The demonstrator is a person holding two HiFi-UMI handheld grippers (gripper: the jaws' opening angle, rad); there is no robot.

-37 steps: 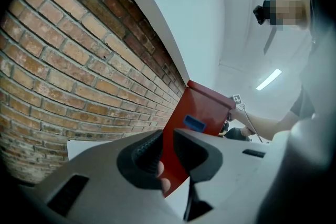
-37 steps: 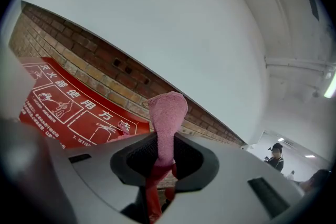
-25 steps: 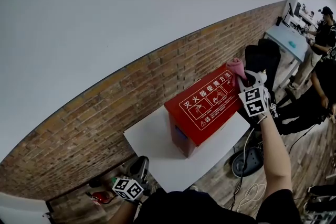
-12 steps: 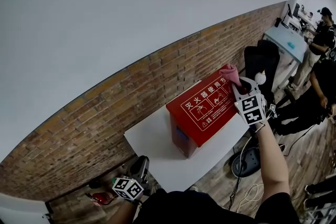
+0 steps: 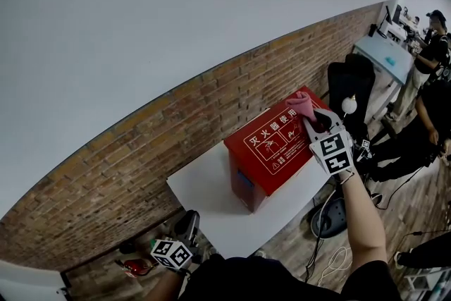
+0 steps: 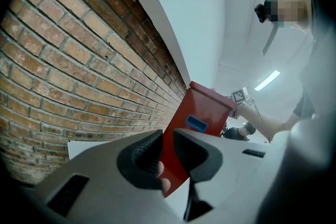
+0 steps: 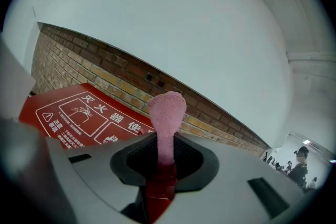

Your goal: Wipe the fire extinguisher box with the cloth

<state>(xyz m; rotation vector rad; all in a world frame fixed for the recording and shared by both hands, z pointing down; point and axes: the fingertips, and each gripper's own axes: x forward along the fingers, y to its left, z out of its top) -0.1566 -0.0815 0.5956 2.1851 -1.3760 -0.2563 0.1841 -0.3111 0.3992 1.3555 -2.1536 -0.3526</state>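
Note:
The red fire extinguisher box (image 5: 276, 146) with white print stands on a white table (image 5: 211, 194) against a brick wall. My right gripper (image 5: 315, 120) is shut on a pink cloth (image 5: 301, 103), which rests on the box's top near its far right corner. In the right gripper view the cloth (image 7: 167, 110) sticks up from between the jaws of the gripper (image 7: 165, 153), over the box's printed top (image 7: 79, 113). My left gripper (image 5: 186, 225) hangs low below the table's near left edge. Its jaws stand a narrow gap apart, holding nothing, and the box (image 6: 202, 113) shows beyond them.
The brick wall (image 5: 141, 151) runs behind the table. A black chair (image 5: 352, 81) stands just right of the box. People (image 5: 430, 46) are at a light table (image 5: 384, 53) at the far right. Cables and a round base (image 5: 331, 218) lie on the wooden floor.
My right gripper has slid the pink cloth leftward along the box's top, away from the far right corner. The left gripper has stayed where it was.

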